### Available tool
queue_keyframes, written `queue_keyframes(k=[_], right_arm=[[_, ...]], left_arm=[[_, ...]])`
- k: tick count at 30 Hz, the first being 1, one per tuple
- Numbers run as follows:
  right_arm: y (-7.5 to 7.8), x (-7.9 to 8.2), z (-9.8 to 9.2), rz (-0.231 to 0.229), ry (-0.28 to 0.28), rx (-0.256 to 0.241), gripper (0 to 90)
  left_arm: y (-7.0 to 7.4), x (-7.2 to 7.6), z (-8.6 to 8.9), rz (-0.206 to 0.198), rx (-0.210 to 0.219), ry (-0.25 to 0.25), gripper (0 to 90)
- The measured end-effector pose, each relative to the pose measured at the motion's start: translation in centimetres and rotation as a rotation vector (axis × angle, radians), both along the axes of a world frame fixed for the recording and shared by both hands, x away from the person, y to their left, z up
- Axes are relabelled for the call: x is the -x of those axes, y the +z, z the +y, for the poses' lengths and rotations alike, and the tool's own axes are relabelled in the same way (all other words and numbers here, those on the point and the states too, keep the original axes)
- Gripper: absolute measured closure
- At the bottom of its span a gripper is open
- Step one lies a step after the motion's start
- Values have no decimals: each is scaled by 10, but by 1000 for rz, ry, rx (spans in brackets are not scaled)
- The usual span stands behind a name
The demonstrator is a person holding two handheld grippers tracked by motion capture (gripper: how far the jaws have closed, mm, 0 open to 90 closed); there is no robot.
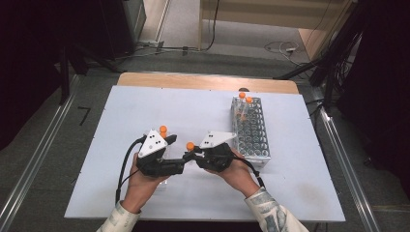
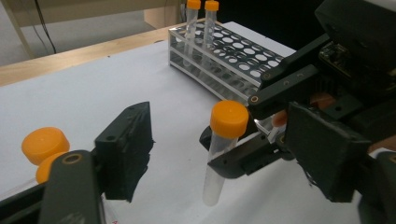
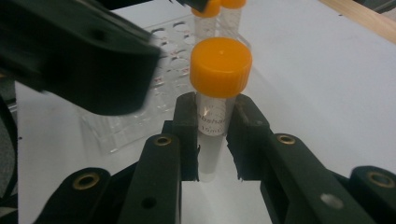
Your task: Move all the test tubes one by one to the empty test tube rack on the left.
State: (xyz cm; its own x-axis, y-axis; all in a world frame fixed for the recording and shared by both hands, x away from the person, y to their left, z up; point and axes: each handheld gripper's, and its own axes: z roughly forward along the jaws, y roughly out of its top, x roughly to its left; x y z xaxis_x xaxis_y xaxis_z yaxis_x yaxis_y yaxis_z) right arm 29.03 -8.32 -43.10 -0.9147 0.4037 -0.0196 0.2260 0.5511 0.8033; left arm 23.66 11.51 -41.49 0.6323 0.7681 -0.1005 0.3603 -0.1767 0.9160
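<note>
While my right gripper (image 3: 212, 135) clamps an orange-capped tube (image 3: 215, 100) just under its cap, upright above the white mat (image 1: 145, 106), I hold my left gripper (image 2: 219, 154) wide open around it without touching. Farther off, the rack (image 1: 251, 133) carries two capped tubes (image 1: 245, 102) at its far end.

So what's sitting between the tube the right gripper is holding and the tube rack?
Nothing but bare white table. In the left gripper view, the held tube hangs clear of the rack, with open surface between them.
</note>
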Motion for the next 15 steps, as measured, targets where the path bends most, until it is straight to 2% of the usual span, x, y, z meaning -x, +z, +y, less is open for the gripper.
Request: queue_keyframes(k=[3,7,15], right_arm=[[-1,2,3,8,9,-2,719],[-1,2,5,20,17,-5,719],[-1,1,5,31,21,-10,719]], left_arm=[[-4,-2,-1,1,-11,11,361],[-8,-4,1,8,1,9,466],[-9,-4,0,15,26,-33,624]])
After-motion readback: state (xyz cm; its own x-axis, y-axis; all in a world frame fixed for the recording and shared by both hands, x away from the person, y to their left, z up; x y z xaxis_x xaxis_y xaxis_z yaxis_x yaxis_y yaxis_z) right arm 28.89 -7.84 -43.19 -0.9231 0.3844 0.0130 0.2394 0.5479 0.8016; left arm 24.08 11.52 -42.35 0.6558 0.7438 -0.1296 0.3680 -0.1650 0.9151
